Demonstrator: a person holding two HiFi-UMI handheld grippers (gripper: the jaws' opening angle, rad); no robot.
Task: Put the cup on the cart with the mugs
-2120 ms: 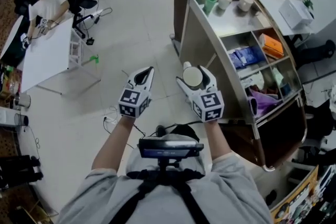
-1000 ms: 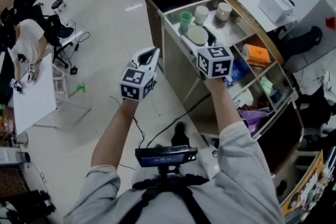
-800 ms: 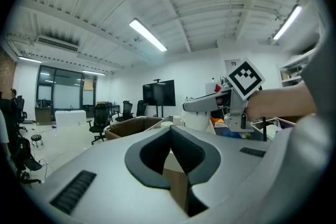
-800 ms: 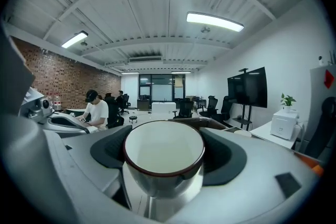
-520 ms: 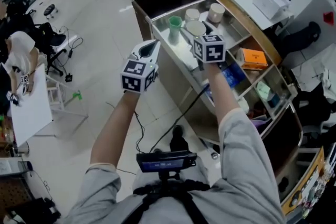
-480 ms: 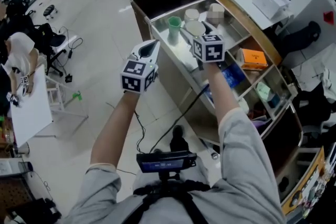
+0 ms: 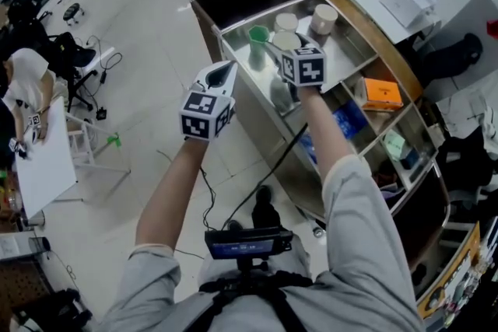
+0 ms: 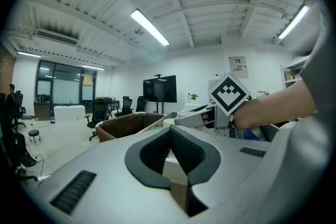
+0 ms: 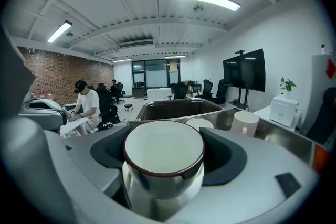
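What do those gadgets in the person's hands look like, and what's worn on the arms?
Both the left gripper and the right gripper are pale grey-white shells with two dark-padded jaws. Each carries a cube of black-and-white square markers. The person wears a grey short-sleeved shirt.

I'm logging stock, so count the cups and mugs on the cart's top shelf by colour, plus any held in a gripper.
White mugs on the shelf: 2
Green cup on the shelf: 1
Dark-rimmed cup, held in the right gripper: 1
Total: 4
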